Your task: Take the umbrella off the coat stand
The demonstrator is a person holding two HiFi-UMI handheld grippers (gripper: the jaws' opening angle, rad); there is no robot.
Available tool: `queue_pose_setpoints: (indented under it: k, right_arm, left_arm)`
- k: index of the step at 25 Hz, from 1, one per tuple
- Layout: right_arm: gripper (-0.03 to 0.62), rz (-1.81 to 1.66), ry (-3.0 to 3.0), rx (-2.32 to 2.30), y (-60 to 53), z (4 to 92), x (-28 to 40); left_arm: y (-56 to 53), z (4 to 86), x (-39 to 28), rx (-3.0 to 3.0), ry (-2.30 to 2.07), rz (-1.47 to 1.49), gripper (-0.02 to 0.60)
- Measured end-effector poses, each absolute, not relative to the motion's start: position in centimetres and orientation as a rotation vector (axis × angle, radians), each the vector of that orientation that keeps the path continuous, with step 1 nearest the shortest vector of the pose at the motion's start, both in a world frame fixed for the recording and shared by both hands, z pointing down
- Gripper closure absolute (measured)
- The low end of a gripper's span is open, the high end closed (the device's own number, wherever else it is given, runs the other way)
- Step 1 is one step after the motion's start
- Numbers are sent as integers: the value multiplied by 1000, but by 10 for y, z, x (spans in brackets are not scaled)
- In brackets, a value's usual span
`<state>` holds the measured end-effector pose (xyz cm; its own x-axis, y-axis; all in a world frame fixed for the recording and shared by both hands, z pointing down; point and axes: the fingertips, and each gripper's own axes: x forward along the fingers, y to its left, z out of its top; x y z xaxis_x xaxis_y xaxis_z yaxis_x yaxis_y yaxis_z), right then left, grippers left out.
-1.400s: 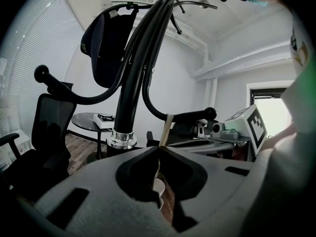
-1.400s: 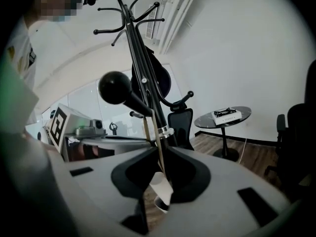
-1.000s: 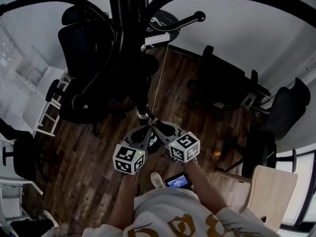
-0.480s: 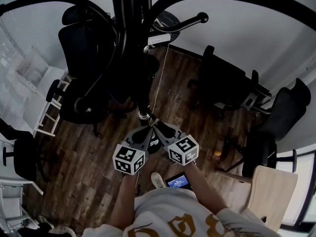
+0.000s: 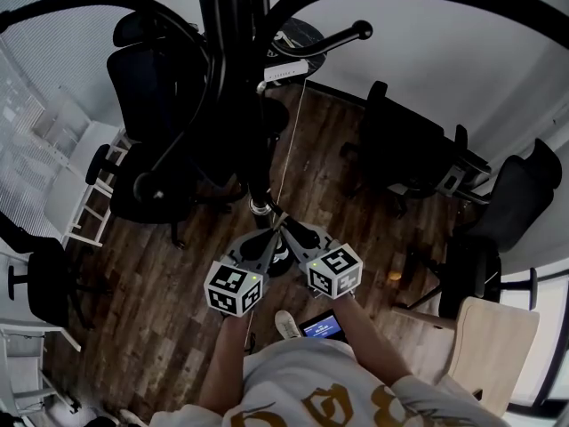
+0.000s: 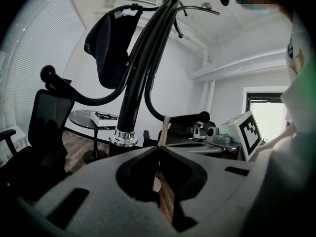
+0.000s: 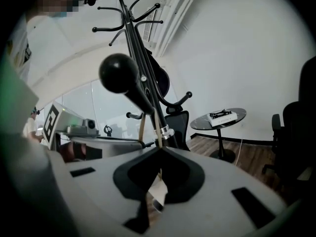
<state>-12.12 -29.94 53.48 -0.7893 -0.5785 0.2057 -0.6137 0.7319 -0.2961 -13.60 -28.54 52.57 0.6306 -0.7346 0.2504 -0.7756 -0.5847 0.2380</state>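
While the black-and-white square markers on the cubes are the only print I can make out, my left gripper (image 6: 159,146) and my right gripper (image 7: 159,148) each have their matte grey jaws pressed together on a thin, flat tan strap (image 6: 163,130). Just beyond the tips the umbrella (image 5: 255,172) hangs slim and black against the coat stand (image 5: 233,25), above a shiny chrome collar (image 5: 259,207). I cannot tell where it ends and the glossy curved pole begins.
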Motion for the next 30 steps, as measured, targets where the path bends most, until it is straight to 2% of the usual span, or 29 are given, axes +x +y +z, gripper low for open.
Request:
queue_pose_setpoints:
  k: [30]
  right_arm:
    - [580, 507, -2843, 1041, -274, 518, -86]
  left_arm:
    - [-258, 508, -101, 2580, -1175, 178, 558]
